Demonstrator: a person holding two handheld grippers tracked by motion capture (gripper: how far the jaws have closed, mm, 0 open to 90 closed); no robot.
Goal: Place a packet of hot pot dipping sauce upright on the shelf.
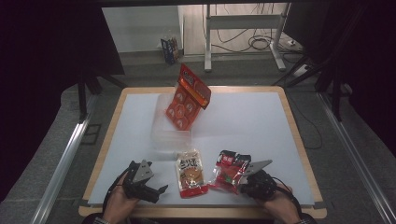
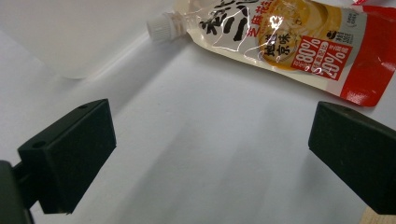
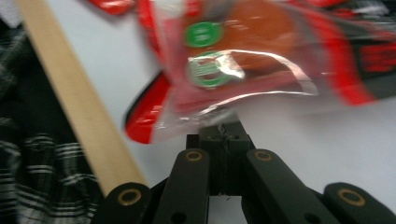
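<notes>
Red snack packet (image 1: 229,170) lying near the front edge of the white table (image 1: 243,121), right of centre, its clear window showing reddish contents and two green round labels in the right gripper view (image 3: 210,70). Pinched at its near edge by the right gripper (image 1: 243,181), jaws closed tight together on the plastic film, the bulk of the packet spreading away beyond the jaw tips. Just left of the packet, apart from it, a spouted pouch (image 1: 190,173) with yellow and red print, lying flat, its white cap (image 2: 161,25) pointing toward a clear plastic box (image 1: 170,128) farther back. Propped in that box, tilted, an orange multi-pack (image 1: 187,98). Left gripper (image 1: 156,190) resting at the front left of the table, jaws spread wide with nothing between them, the pouch lying just beyond their tips. Pale wooden table edge (image 3: 74,102) running close beside the right gripper.
</notes>
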